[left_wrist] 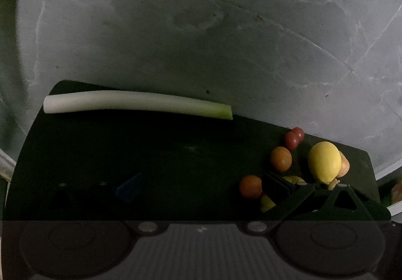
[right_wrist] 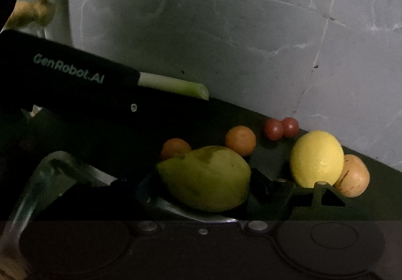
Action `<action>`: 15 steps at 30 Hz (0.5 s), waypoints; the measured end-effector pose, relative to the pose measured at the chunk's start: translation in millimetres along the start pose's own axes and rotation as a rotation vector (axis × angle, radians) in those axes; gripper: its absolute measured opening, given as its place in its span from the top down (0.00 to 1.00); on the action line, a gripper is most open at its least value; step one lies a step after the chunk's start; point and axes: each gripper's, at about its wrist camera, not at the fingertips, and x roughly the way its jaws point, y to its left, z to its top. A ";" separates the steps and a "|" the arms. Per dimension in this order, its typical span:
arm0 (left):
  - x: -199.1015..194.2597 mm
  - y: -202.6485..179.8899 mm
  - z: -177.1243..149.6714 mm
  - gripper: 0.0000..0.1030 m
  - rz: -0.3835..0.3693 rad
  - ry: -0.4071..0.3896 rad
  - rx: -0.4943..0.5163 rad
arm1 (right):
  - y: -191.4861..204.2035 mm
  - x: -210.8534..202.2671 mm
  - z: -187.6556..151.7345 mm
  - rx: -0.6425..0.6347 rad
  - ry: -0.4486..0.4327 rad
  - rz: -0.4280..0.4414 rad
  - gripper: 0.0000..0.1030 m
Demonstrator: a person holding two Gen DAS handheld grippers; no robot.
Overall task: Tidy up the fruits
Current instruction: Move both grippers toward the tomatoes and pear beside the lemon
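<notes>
On a dark board (left_wrist: 150,154) lie a long leek (left_wrist: 135,104), two oranges (left_wrist: 281,158), two red cherry tomatoes (left_wrist: 292,139), a yellow lemon (left_wrist: 324,160) and a brown potato (left_wrist: 344,165). My left gripper (left_wrist: 201,189) is open and empty above the board's middle. My right gripper (right_wrist: 201,187) is shut on a green mango (right_wrist: 206,178), just above the board, near the oranges (right_wrist: 240,140), the tomatoes (right_wrist: 280,128), the lemon (right_wrist: 316,158) and the potato (right_wrist: 353,175). The left gripper's black body (right_wrist: 75,84) hides most of the leek (right_wrist: 176,85).
A grey marble wall (left_wrist: 226,28) rises right behind the board. Several yellowish small fruits (right_wrist: 37,3) lie at the far upper left of the right wrist view. A metal rim (right_wrist: 37,179) shows at the lower left of that view.
</notes>
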 end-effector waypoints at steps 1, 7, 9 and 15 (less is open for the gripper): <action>1.2 -0.7 0.2 0.01 -0.003 0.002 0.003 | -1.9 -0.9 -1.3 0.000 0.000 -0.002 0.24; 6.6 -9.4 -1.8 0.01 -0.035 0.008 0.046 | -21.7 -7.4 -10.5 0.017 0.003 -0.057 0.24; 8.4 -14.0 -3.4 0.01 -0.045 0.006 0.073 | -28.7 -9.8 -14.1 0.017 0.003 -0.062 0.24; 16.7 -35.7 -10.6 0.05 -0.045 -0.002 0.237 | -38.2 -17.8 -23.9 0.028 -0.006 -0.051 0.24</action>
